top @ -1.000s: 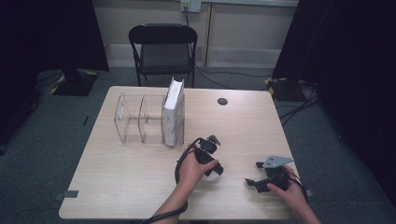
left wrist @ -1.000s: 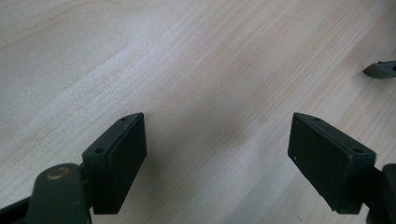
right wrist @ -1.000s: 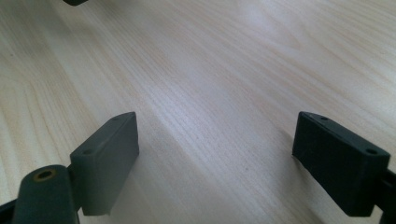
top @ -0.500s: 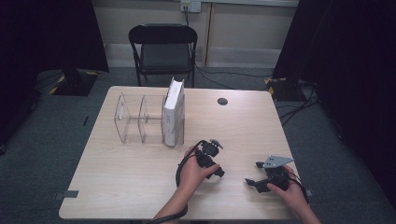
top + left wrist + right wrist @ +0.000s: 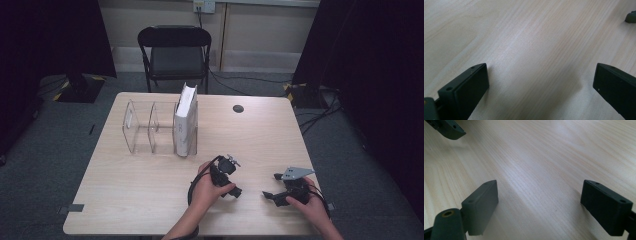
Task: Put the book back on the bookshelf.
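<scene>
A person holds both grippers low over the front right part of the wooden table [image 5: 150, 200]. My left gripper [image 5: 233, 178] is in the person's left hand, right of the table's middle. Its jaws have just been opening and now stand wide apart, my left gripper [image 5: 539, 72] having only bare wood between them. My right gripper [image 5: 272, 189], with a grey plate on top, rests near the front right corner. The jaws of my right gripper [image 5: 539, 192] are also spread wide over bare wood. Each gripper view catches a dark jaw tip of the other gripper at its edge.
A clear acrylic rack [image 5: 145, 127] with upright dividers stands at the back left of the table, and a white book [image 5: 185, 122] is upright in its rightmost slot. A small dark disc [image 5: 238, 108] lies at the back. A black folding chair [image 5: 175, 55] stands behind the table.
The left gripper has drifted slightly toward the table's front edge, away from the rack. The right gripper has stayed where it was.
</scene>
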